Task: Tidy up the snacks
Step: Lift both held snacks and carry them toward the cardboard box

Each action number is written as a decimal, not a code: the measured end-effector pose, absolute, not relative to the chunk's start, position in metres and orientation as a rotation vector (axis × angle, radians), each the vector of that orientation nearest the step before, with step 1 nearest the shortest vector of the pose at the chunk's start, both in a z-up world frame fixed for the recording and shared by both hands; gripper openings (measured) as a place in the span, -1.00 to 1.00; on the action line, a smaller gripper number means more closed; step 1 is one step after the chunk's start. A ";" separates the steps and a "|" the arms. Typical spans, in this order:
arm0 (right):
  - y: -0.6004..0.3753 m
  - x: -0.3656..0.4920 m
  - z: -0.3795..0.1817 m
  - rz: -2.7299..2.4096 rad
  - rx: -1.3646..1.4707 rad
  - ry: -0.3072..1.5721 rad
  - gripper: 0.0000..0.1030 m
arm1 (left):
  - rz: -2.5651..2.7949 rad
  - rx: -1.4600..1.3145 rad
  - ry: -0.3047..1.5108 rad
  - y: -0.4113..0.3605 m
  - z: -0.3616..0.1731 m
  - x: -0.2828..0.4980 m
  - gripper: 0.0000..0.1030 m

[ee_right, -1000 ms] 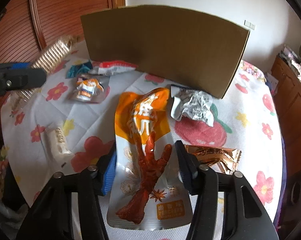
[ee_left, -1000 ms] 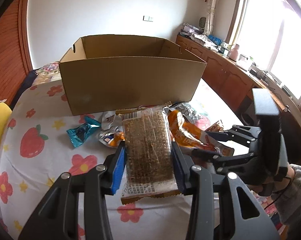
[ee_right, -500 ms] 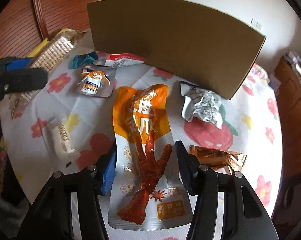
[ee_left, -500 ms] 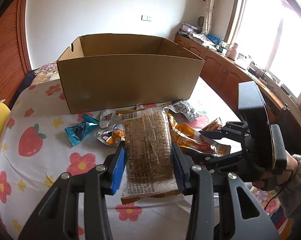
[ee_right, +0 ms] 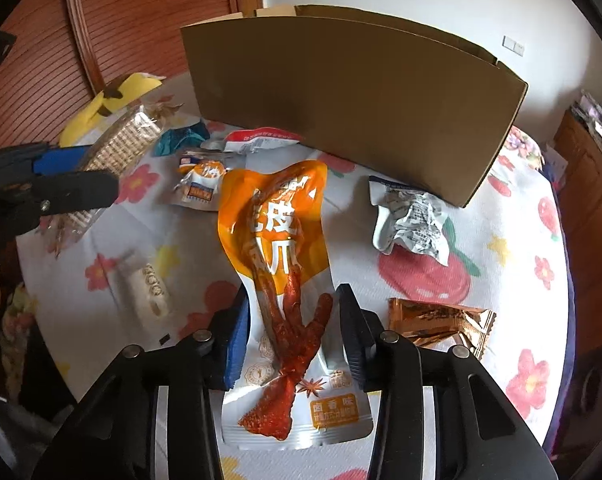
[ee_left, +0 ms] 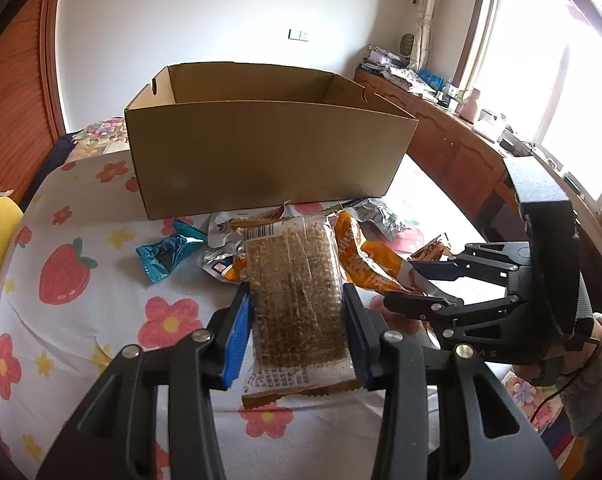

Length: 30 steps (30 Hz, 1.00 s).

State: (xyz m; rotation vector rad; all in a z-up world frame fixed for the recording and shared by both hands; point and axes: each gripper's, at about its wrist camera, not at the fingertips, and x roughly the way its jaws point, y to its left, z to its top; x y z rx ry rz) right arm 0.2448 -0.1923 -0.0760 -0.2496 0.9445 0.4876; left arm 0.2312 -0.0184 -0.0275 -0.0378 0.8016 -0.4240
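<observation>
The left gripper (ee_left: 297, 316) pinches a flat, rectangular cracker pack (ee_left: 297, 300) in clear crinkly film, its blue pads pressed against the long edges; the granular brown slab inside shows a dimpled grid, and a printed paper strip runs along the near end. The pack hangs above the tablecloth (ee_left: 81, 320), a white cloth printed with strawberries and flowers. The right gripper (ee_right: 291, 340) has just been closing, and its ribbed pads now press both sides of a glossy chicken-foot pouch (ee_right: 277, 248), a long orange and white foil bag with a red claw pictured on it; the pouch is lifted off the cloth and slightly buckled at the waist. Behind both stands an open cardboard box (ee_left: 261, 152), plain brown, matte, with straight walls and hand slots in its short ends. Loose snacks lie in front of it: a teal twist-wrapped candy (ee_left: 165, 252), a crumpled silver packet (ee_right: 413, 220), a shiny copper foil sachet (ee_right: 441, 320), a small orange and white pouch (ee_right: 201, 188) and a pale stick-shaped bar (ee_right: 149, 292). A grey knitted sleeve (ee_left: 593, 380) shows behind the right gripper's handle.
</observation>
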 end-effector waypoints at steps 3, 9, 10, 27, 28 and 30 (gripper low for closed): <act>-0.193 0.244 -0.069 0.496 -0.237 0.934 -0.20 | -0.426 -0.041 0.797 -0.017 -0.026 0.232 -0.19; -0.203 0.241 -0.051 0.500 -0.227 0.902 -0.20 | -0.424 -0.039 0.772 -0.014 -0.017 0.232 -0.18; -0.205 0.240 -0.048 0.502 -0.225 0.897 -0.20 | -0.423 -0.039 0.767 -0.013 -0.015 0.233 -0.18; -0.199 0.268 0.030 0.523 -0.238 0.744 -0.18 | -0.435 0.028 0.655 -0.011 0.036 0.282 -0.18; -0.198 0.272 0.032 0.526 -0.237 0.741 -0.18 | -0.434 0.032 0.650 -0.010 0.037 0.286 -0.18; -0.196 0.279 0.034 0.529 -0.241 0.732 -0.18 | -0.429 0.037 0.639 -0.009 0.042 0.294 -0.18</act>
